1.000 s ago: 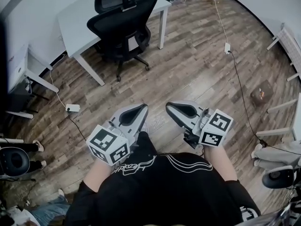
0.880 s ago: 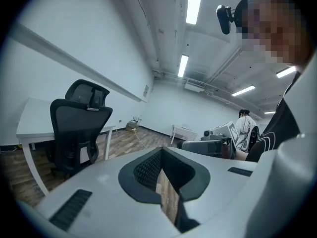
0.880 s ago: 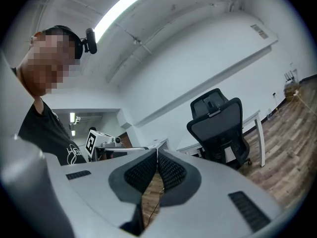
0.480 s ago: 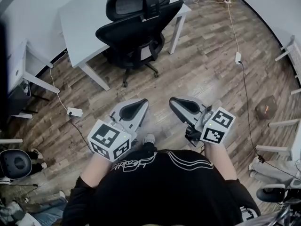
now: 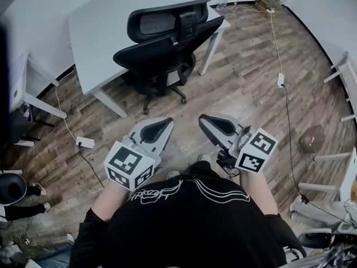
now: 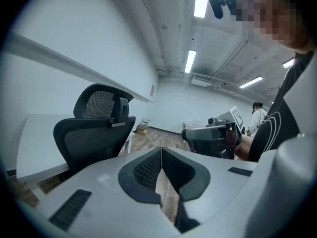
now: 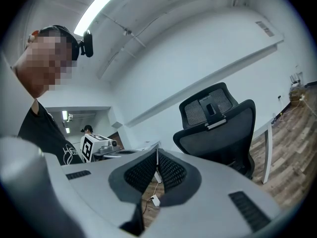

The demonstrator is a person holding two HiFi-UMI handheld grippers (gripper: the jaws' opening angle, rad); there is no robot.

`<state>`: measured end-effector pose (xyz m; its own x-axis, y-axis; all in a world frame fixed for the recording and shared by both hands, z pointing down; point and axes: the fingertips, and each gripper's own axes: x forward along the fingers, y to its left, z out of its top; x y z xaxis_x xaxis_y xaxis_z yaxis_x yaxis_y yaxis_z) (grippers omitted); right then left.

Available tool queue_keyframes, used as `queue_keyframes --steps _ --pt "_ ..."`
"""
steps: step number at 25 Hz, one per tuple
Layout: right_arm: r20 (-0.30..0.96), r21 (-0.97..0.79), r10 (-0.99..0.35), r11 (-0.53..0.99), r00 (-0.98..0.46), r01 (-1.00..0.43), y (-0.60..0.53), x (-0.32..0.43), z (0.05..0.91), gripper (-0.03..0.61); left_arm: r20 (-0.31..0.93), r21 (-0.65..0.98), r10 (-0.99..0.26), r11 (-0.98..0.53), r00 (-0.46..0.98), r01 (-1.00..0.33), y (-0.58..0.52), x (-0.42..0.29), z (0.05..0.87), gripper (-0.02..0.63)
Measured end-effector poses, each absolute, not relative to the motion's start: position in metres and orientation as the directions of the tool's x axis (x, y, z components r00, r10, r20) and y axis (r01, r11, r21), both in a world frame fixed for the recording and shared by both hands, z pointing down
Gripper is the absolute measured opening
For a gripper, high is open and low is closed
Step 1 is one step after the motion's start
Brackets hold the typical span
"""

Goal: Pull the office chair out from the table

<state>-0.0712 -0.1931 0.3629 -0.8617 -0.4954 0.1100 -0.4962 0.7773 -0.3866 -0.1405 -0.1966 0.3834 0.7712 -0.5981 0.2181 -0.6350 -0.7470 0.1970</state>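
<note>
Left gripper (image 5: 168,121) and right gripper (image 5: 203,119), fingers closed and empty, have moved nearer the chair (image 5: 167,43); it is still tucked at the tabletop (image 5: 97,27).

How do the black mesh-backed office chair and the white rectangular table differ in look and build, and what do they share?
The black mesh-backed office chair is dark and curved; the white rectangular table is pale and flat-topped. The chair stands on a wheeled star base; the table on straight legs. Both stand on the wood-plank floor.
</note>
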Motion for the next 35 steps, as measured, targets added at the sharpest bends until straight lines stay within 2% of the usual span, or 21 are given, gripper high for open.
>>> queue_keyframes --steps 6,15,23,28,35 --pt "0.105 -0.42 -0.491 0.766 -0.865 -0.486 -0.251 -0.042 0.363 0.037 0.219 0.19 -0.65 -0.703 0.728 -0.685 -0.244 -0.126 0.379 0.008" --pt "0.101 -0.438 -0.353 0.823 -0.93 -0.36 -0.347 0.003 0.354 0.037 0.248 0.21 -0.756 -0.568 0.606 -0.796 -0.326 -0.088 0.374 0.008" --pt "0.129 -0.444 -0.287 0.839 -0.949 -0.314 -0.403 0.051 0.378 0.037 0.272 0.193 -0.834 -0.442 0.48 -0.876 -0.366 -0.053 0.384 0.008" --pt "0.147 -0.391 -0.319 0.851 -0.936 -0.351 -0.432 0.073 0.376 0.038 0.289 0.11 -0.879 -0.362 0.378 -0.926 -0.369 -0.058 0.387 0.009" --pt "0.172 -0.33 -0.322 0.872 -0.931 -0.362 -0.464 0.08 0.379 0.038 0.298 0.112 -0.909 -0.27 0.291 -0.956 -0.375 -0.105 0.392 0.012"
